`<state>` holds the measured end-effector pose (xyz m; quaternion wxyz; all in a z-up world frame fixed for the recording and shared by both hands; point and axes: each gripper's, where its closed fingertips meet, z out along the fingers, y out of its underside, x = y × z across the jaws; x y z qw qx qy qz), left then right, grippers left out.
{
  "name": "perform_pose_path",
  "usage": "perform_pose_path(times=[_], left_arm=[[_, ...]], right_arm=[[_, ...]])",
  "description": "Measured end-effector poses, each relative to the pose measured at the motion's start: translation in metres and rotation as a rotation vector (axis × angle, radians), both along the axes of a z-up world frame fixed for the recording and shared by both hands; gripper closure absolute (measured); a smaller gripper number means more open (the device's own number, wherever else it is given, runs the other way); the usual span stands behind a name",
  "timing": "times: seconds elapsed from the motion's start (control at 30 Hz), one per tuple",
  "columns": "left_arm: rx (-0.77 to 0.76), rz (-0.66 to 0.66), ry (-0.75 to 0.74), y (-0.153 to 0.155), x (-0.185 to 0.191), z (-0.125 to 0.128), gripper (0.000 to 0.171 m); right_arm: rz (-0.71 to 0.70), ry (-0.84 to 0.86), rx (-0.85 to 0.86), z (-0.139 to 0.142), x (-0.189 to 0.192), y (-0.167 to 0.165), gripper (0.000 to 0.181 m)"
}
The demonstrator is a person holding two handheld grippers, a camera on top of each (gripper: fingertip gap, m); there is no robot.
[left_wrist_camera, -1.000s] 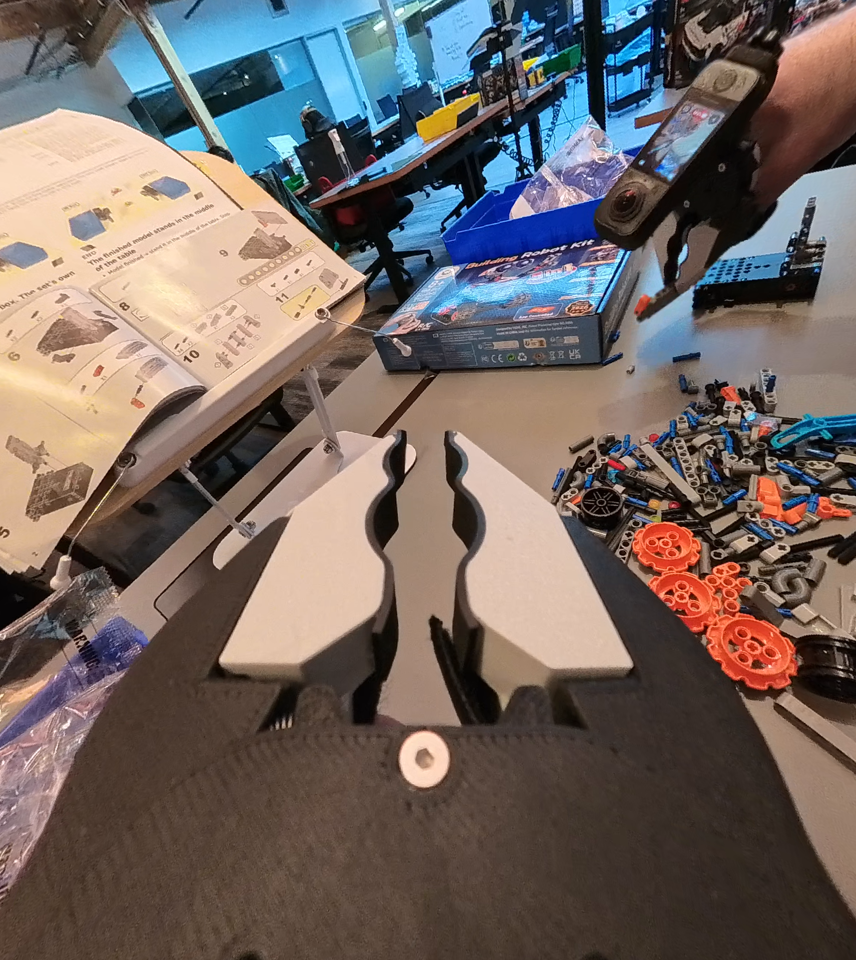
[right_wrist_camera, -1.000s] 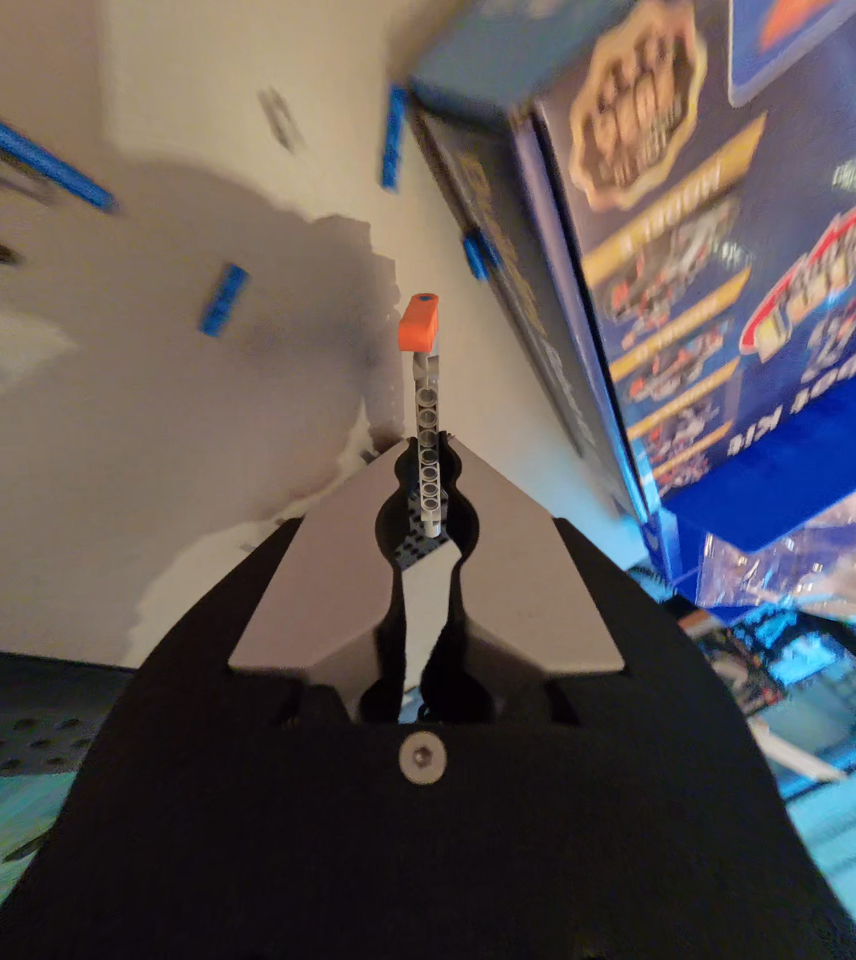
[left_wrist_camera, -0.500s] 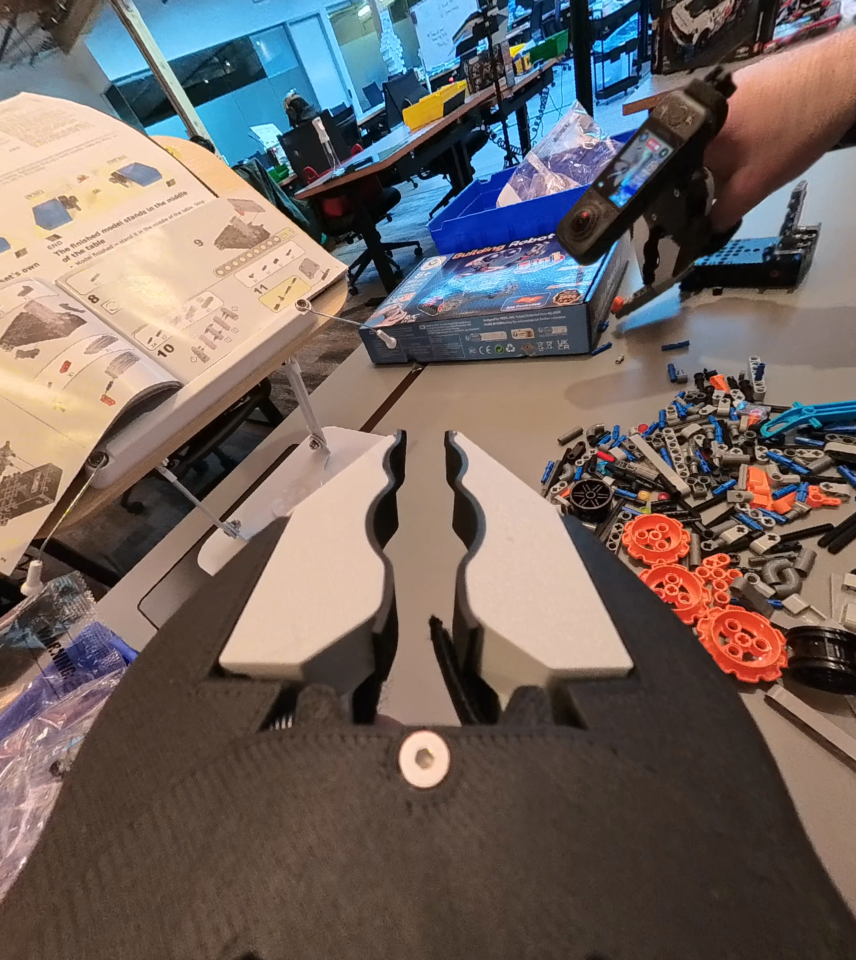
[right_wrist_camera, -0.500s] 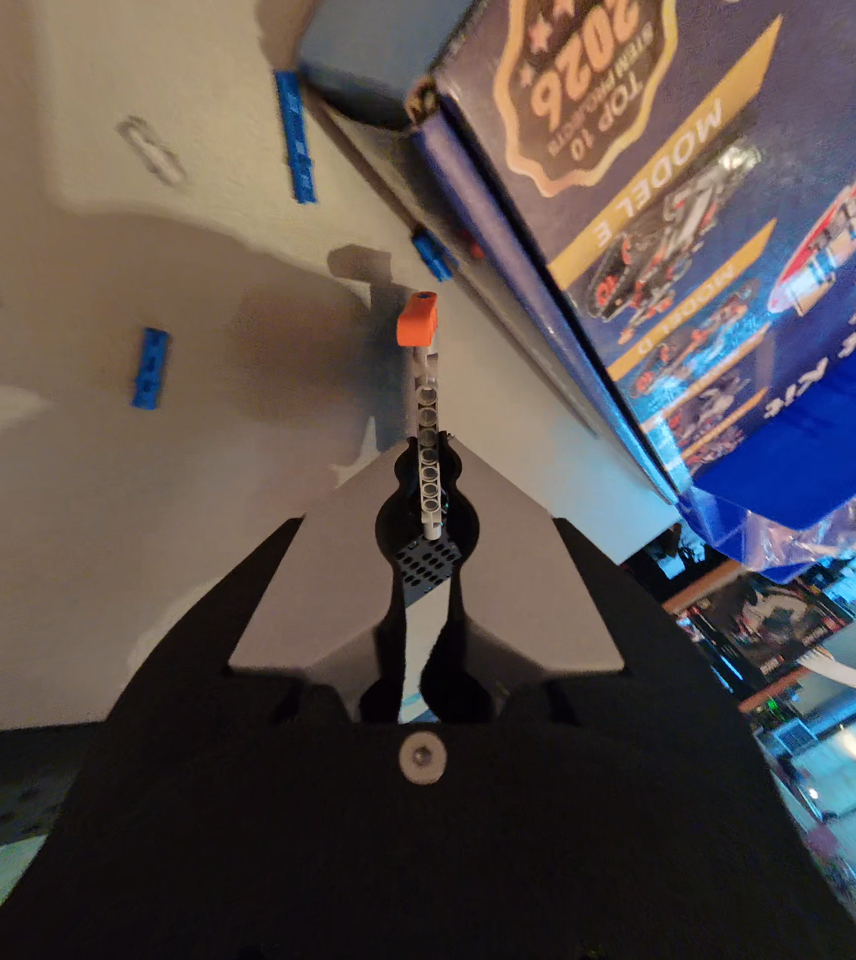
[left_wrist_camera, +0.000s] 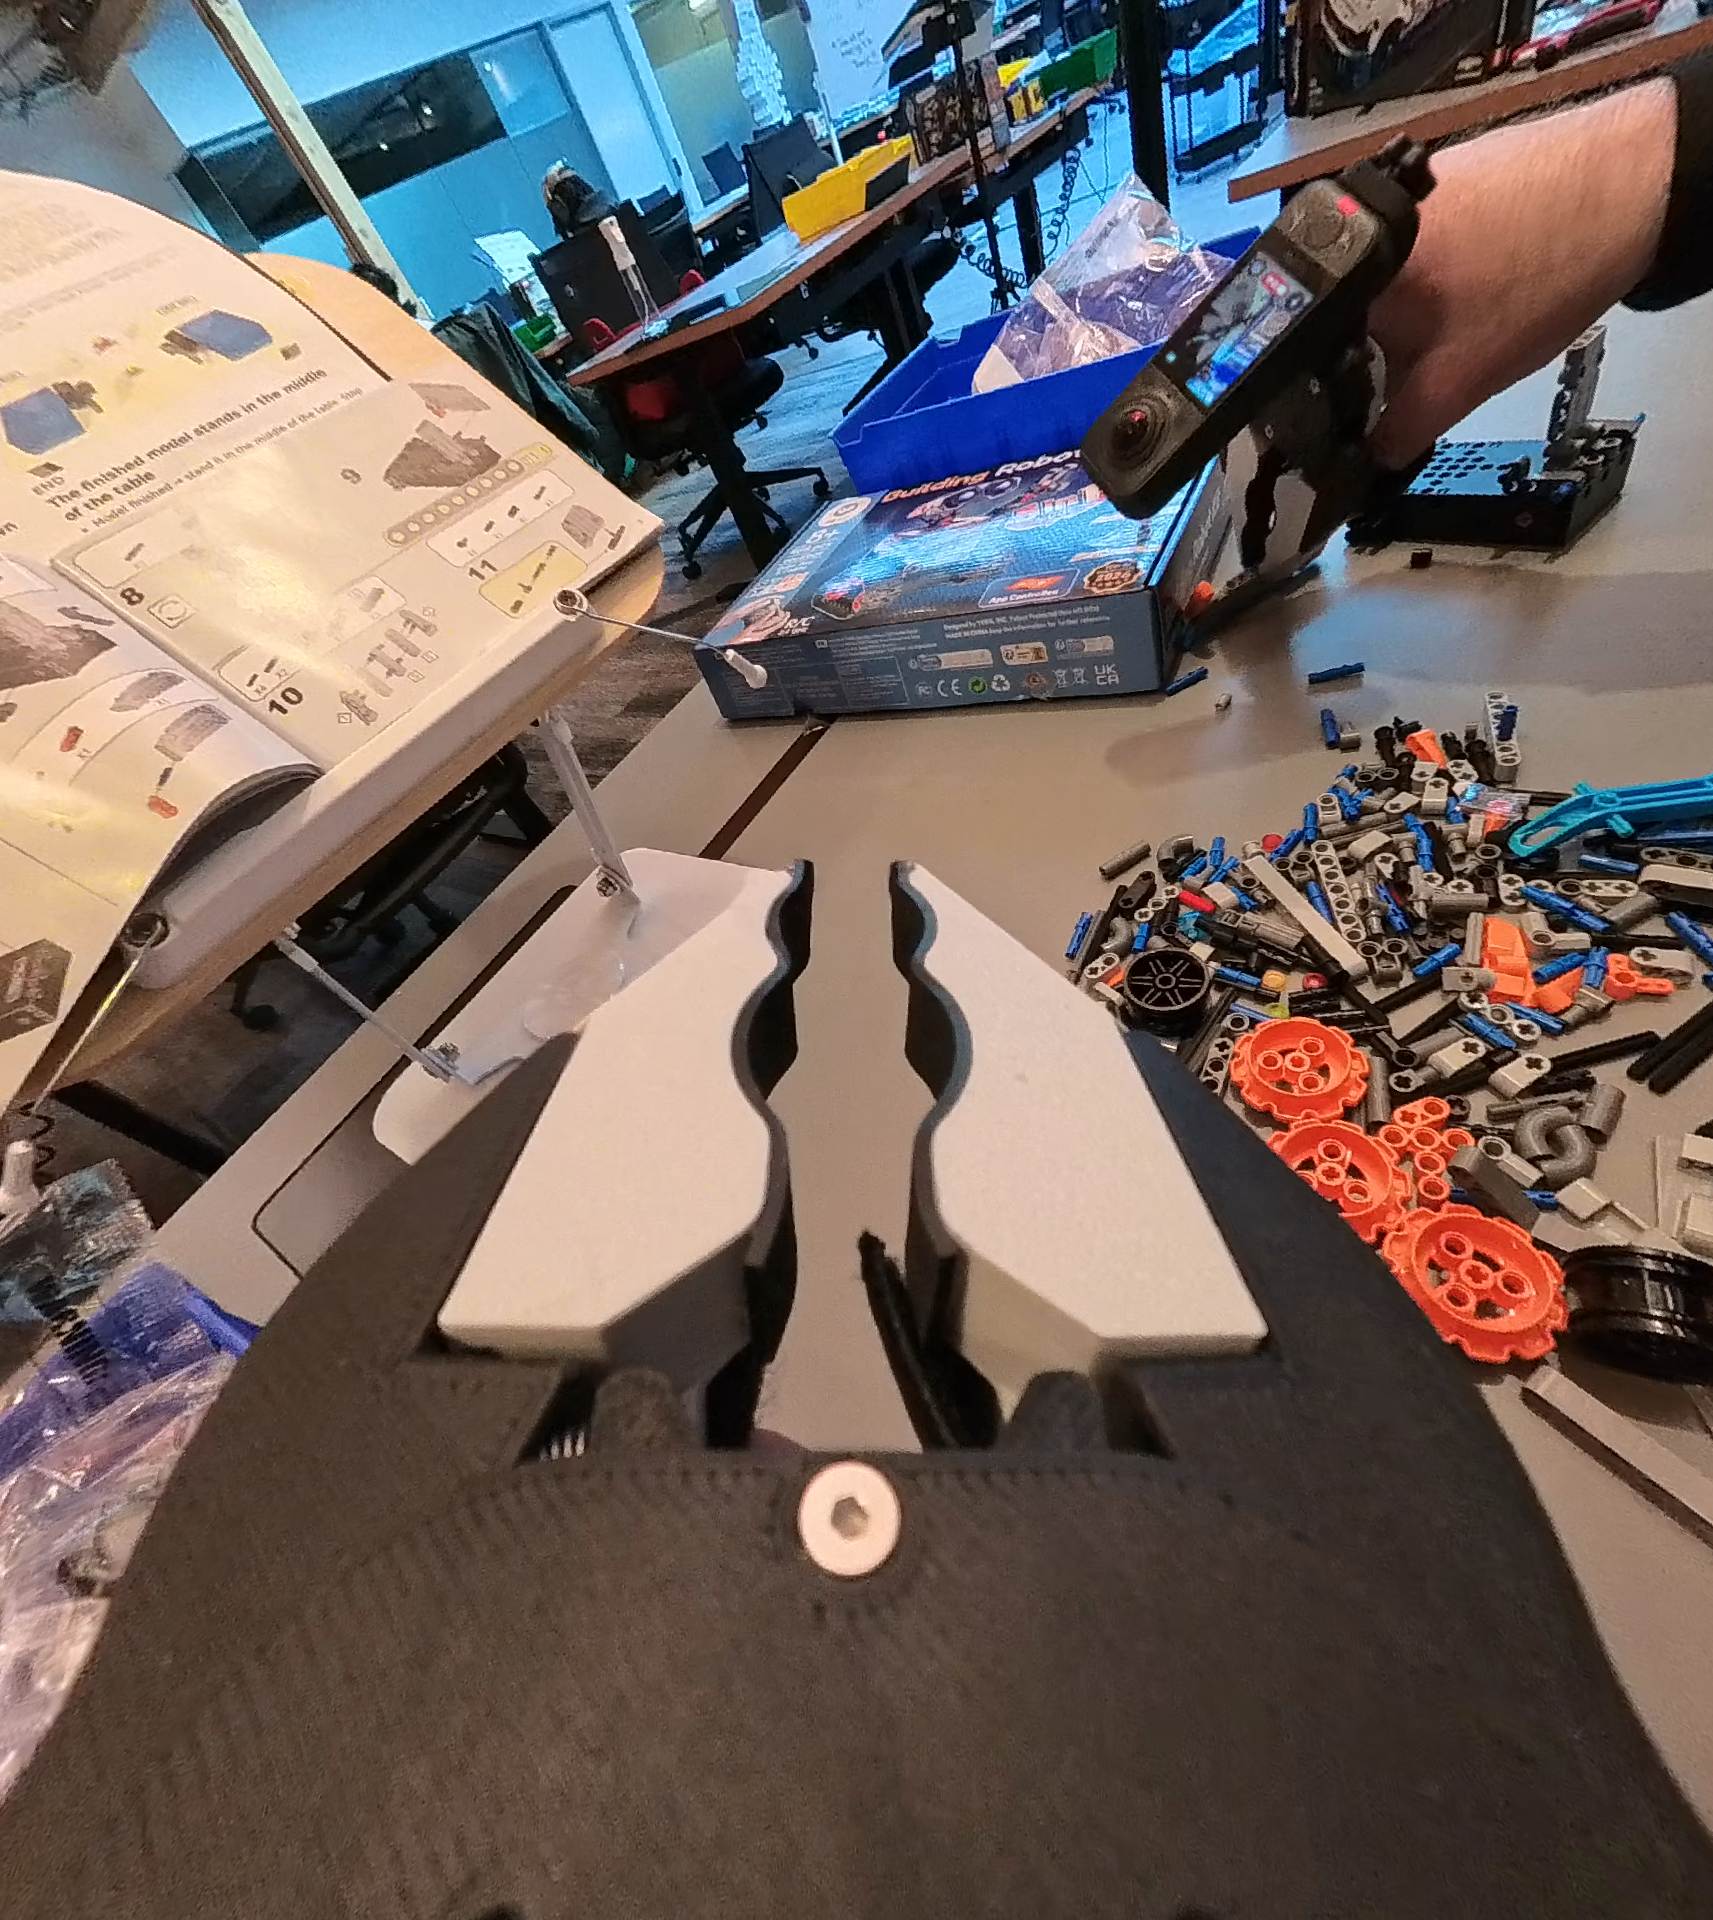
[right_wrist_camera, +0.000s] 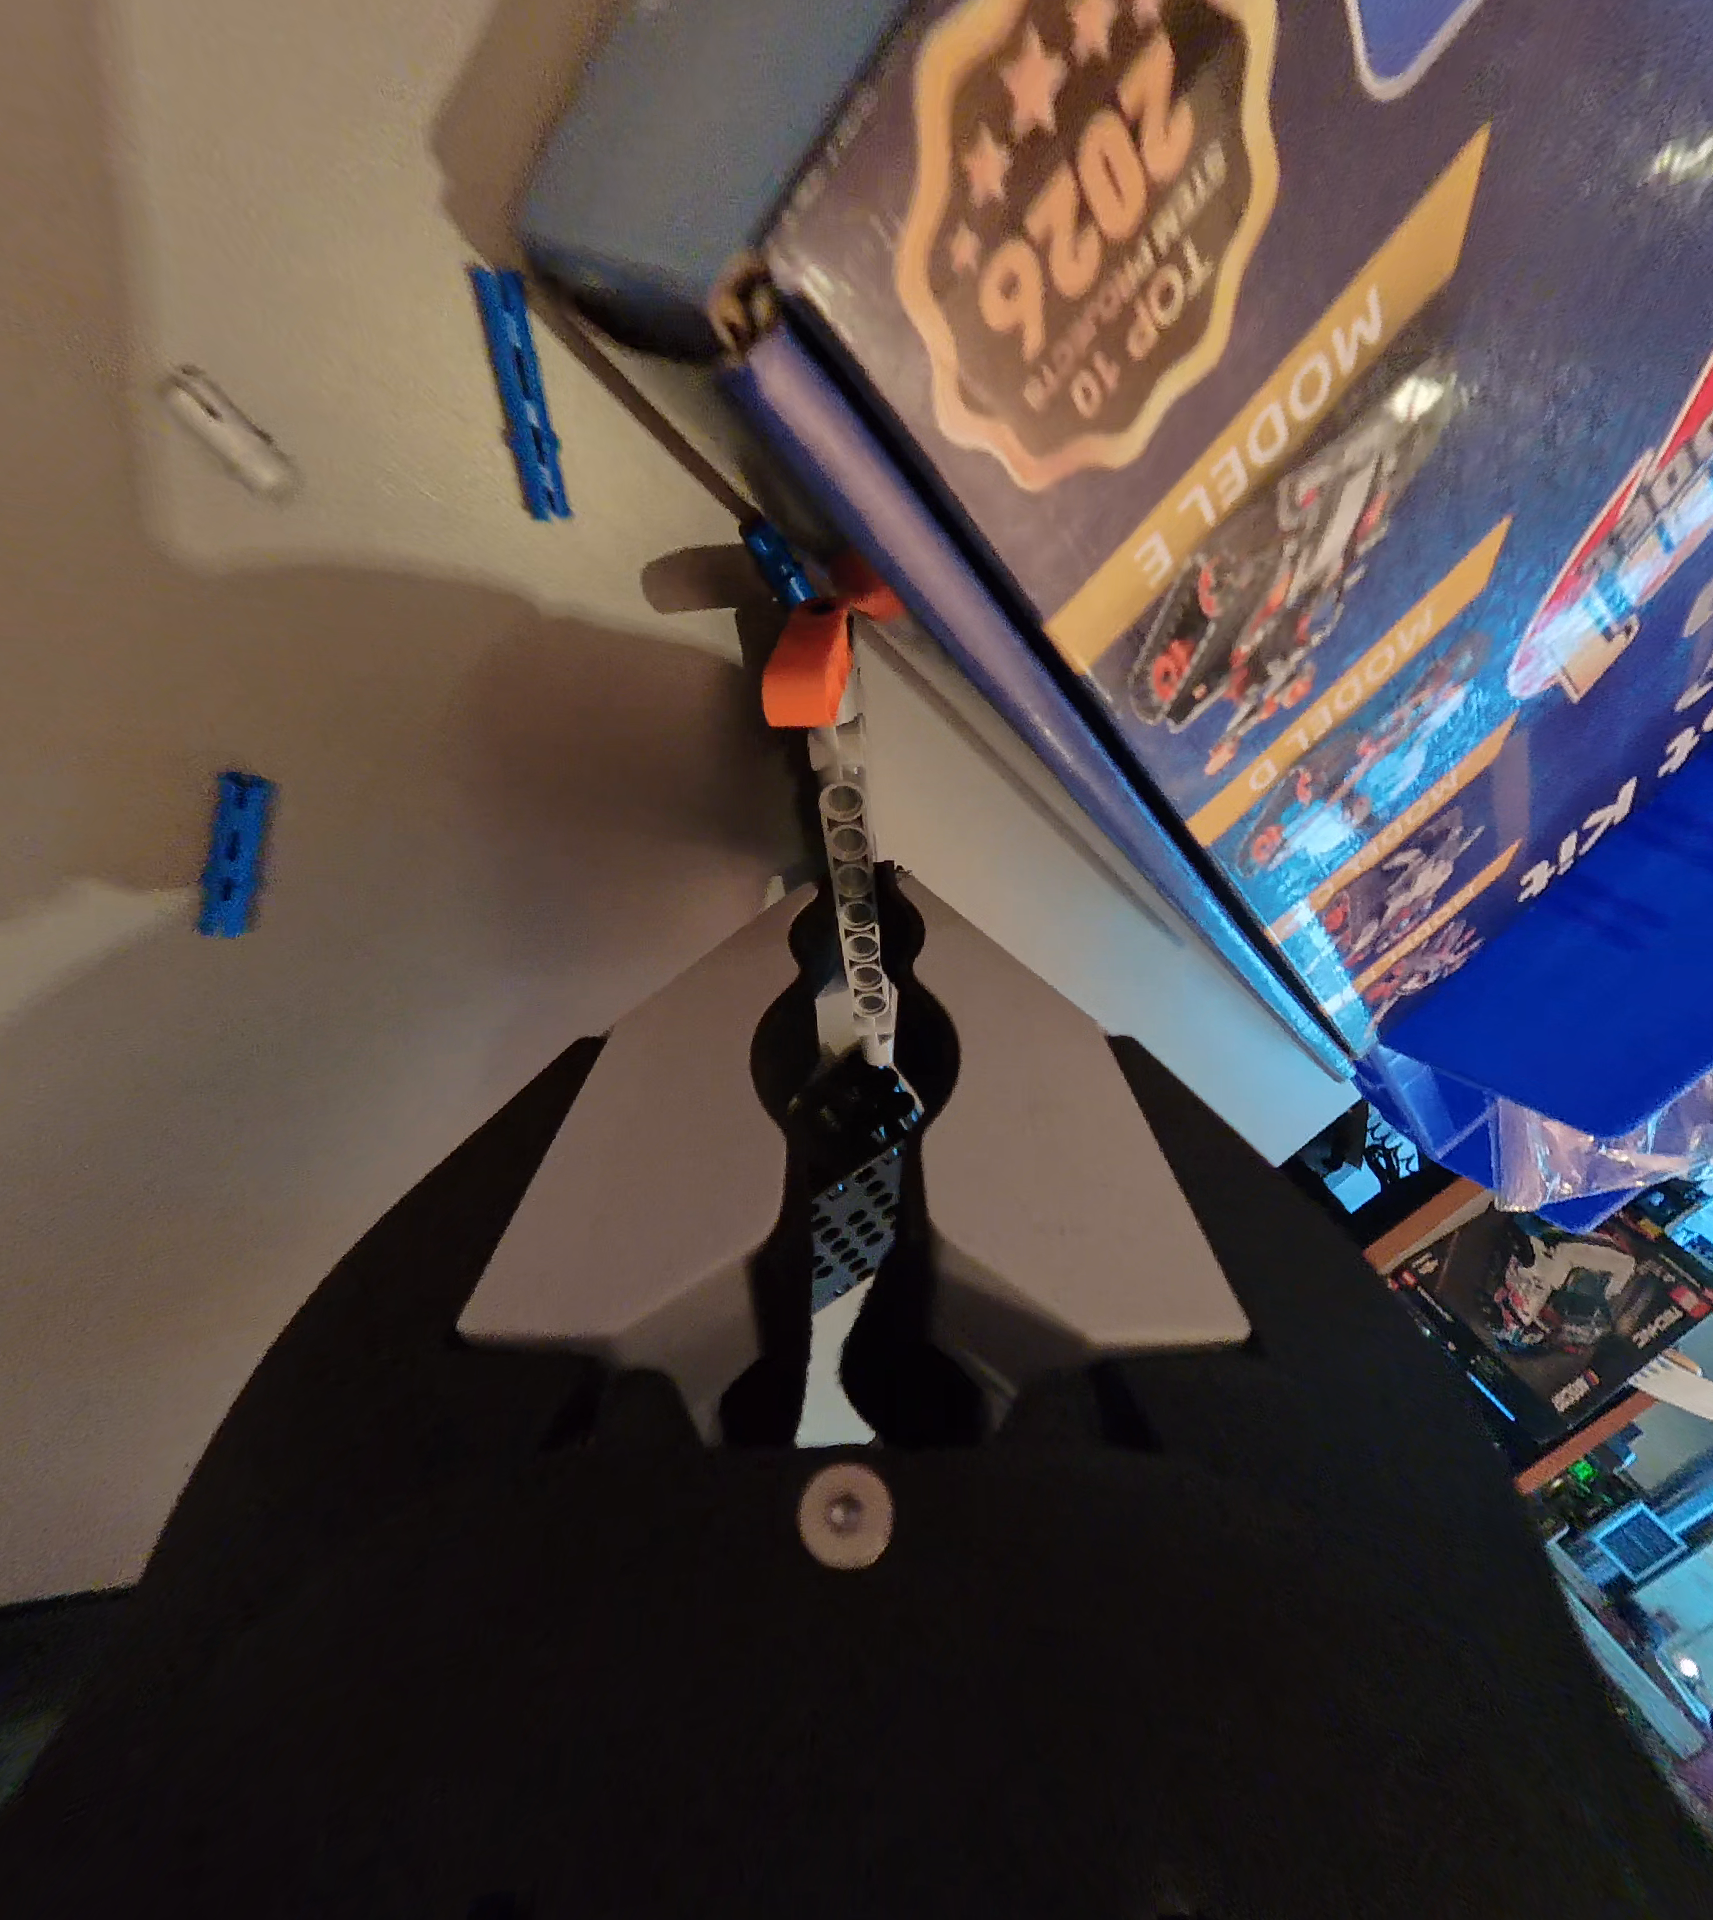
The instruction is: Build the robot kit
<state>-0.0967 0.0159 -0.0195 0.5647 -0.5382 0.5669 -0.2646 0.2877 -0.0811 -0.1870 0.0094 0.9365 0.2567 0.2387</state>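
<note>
My right gripper (right_wrist_camera: 857,894) is shut on a light grey holed beam (right_wrist_camera: 854,883) with an orange connector (right_wrist_camera: 808,681) on its far end. The orange end touches the table at the foot of the blue kit box (right_wrist_camera: 1351,520), by the box's lower edge. In the left wrist view the right gripper (left_wrist_camera: 1247,582) is held by a hand, tilted down beside the box (left_wrist_camera: 956,613). My left gripper (left_wrist_camera: 847,883) hovers over the grey table (left_wrist_camera: 935,790), empty, its jaws a narrow gap apart.
A pile of grey, blue, black and orange building parts (left_wrist_camera: 1454,987) lies to the right. An open instruction booklet (left_wrist_camera: 208,540) sits on a stand at left. A black part-built model (left_wrist_camera: 1517,488) and a blue bin (left_wrist_camera: 966,416) are behind. Loose blue pins (right_wrist_camera: 519,395) lie near the box. Plastic bags (left_wrist_camera: 21,1455) lie front left. The tips of one gripper are about 45 centimeters away from the tips of the other.
The right gripper has moved down and toward the box with the beam; the orange end now meets the table at the box's edge. The left gripper has hardly moved.
</note>
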Motion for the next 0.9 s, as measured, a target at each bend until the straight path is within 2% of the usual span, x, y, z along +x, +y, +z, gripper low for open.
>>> perform_pose_path(times=[0.43, 0.63, 0.9], left_arm=[[0.003, -0.019, 0.043, -0.006, 0.010, -0.015, 0.159], [0.004, -0.021, 0.047, -0.006, 0.010, -0.016, 0.159], [0.005, -0.024, 0.049, -0.007, 0.011, -0.016, 0.159]], right_arm=[[0.133, 0.038, -0.028, 0.000, -0.060, 0.027, 0.176], [0.214, 0.094, -0.074, 0.001, -0.100, 0.020, 0.176], [0.126, 0.051, 0.013, 0.013, -0.079, 0.039, 0.176]])
